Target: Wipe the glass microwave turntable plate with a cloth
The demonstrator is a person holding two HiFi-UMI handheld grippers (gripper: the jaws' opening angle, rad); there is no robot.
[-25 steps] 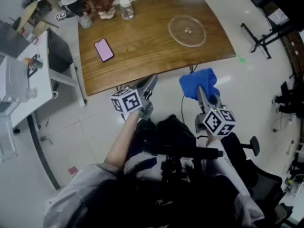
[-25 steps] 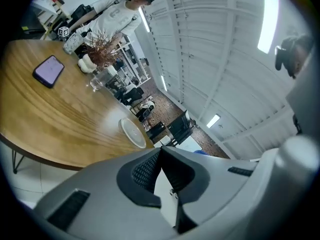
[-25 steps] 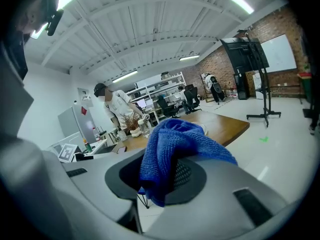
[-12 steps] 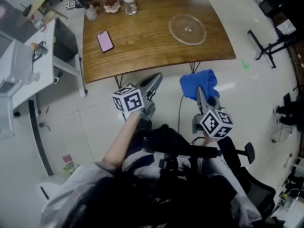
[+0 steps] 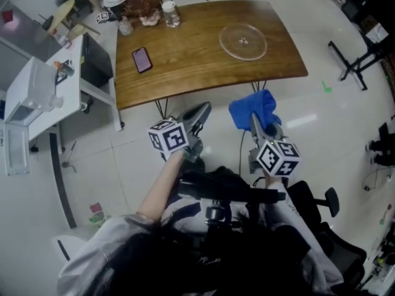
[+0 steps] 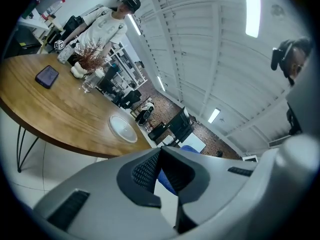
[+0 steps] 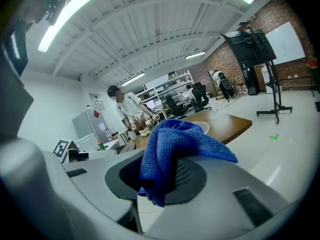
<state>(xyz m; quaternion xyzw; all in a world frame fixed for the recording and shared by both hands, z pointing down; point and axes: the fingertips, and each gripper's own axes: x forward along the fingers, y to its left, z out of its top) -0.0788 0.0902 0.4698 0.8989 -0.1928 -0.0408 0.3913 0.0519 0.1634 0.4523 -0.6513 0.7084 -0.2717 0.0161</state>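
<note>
The clear glass turntable plate (image 5: 242, 41) lies flat on the right part of the wooden table (image 5: 185, 60); it also shows as a pale disc, the plate (image 6: 123, 128), in the left gripper view. My right gripper (image 5: 255, 117) is held over the floor short of the table's near edge, shut on a blue cloth (image 5: 252, 108) that drapes over its jaws, the cloth (image 7: 172, 149) filling its own view. My left gripper (image 5: 199, 113) hangs beside it, also off the table, its jaws closed together with nothing between them.
A pink-cased phone (image 5: 142, 59) lies on the table's left part. A glass jar (image 5: 170, 13), a smaller glass (image 5: 126, 24) and dried flowers (image 5: 143, 6) stand at the far left edge, where a person (image 6: 107, 24) stands. A white side desk (image 5: 46, 97) is at left, a stand (image 5: 361, 60) at right.
The head view has shifted slightly, so the table and side desk sit a little further right in frame. Both grippers keep their places short of the table, the cloth still held.
</note>
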